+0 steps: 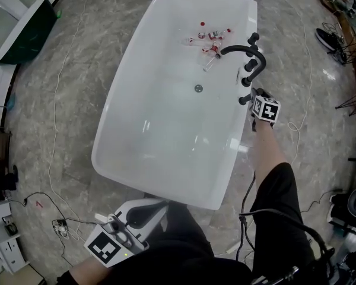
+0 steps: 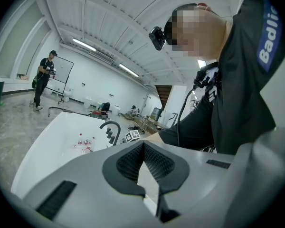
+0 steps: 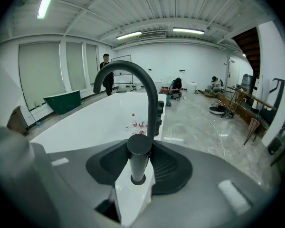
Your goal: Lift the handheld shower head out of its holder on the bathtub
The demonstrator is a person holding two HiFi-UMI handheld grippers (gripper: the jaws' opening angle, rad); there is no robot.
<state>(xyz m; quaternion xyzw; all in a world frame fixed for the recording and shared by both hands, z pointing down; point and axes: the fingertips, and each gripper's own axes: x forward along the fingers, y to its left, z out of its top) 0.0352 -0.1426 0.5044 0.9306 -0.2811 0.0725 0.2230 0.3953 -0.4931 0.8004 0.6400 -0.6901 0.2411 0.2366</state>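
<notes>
The shower head (image 3: 139,163) is a dark, flat-topped stick that stands upright in its holder on the bathtub (image 1: 110,136) rim, beside the arched faucet (image 3: 151,89). The right gripper (image 3: 139,148) has its jaws closed against it. The left gripper (image 1: 143,211), jaws together and empty, hangs off the tub's near end, a position only the head view shows, with open floor (image 1: 65,88) either side.

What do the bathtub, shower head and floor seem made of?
Bathtub: glossy white, likely acrylic or enamel; faint highlights on its walls. Shower head: matte black, probably coated metal; barely any shine. Floor: polished grey marble-look stone or tile, veined and reflective.
</notes>
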